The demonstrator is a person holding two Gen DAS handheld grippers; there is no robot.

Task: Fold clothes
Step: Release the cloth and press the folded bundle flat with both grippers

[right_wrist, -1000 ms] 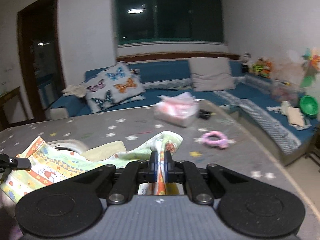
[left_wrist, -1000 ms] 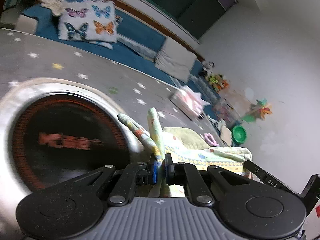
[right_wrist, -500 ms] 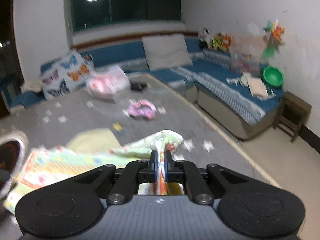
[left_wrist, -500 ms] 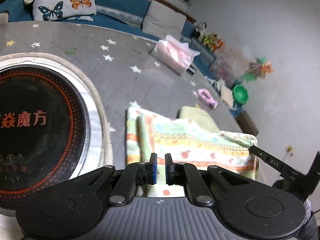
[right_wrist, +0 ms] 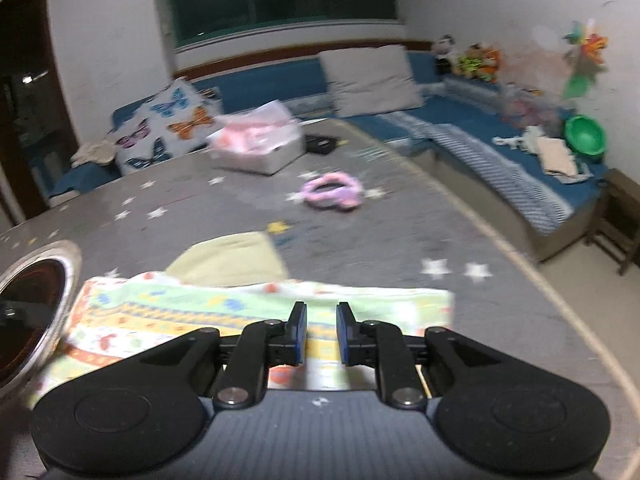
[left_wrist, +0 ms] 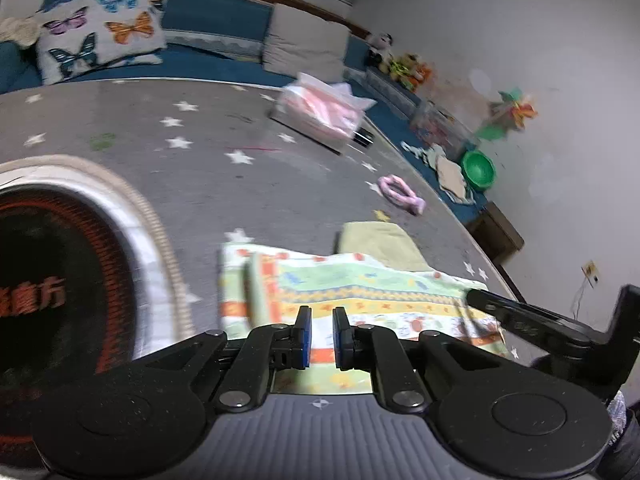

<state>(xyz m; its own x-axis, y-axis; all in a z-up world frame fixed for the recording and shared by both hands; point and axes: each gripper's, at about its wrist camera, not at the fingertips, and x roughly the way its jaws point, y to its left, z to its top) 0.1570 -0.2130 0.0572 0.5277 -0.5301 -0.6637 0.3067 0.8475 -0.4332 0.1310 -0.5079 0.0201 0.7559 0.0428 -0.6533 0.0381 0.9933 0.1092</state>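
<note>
A patterned green, yellow and orange cloth (left_wrist: pixel 360 292) lies folded flat on the grey star-print table; it also shows in the right wrist view (right_wrist: pixel 240 312). A plain yellow-green folded cloth (left_wrist: pixel 380 244) lies just beyond it, partly under its far edge, also in the right wrist view (right_wrist: pixel 232 260). My left gripper (left_wrist: pixel 320 332) is open and empty just above the patterned cloth's near part. My right gripper (right_wrist: pixel 321 330) is open and empty above the cloth's right part; its body shows in the left wrist view (left_wrist: pixel 560 332).
A round black cooktop with a metal rim (left_wrist: pixel 60 280) is set into the table at left. A pink tissue box (left_wrist: pixel 320 116), a pink ring toy (left_wrist: pixel 400 194) and a dark small item (right_wrist: pixel 320 144) lie farther back. The blue sofa (right_wrist: pixel 480 148) wraps behind and right; the table edge curves at right.
Both grippers held raised cloth corners one second ago. The left let go first, then the right opened; the patterned cloth now lies folded flat and both grippers have drawn back slightly.
</note>
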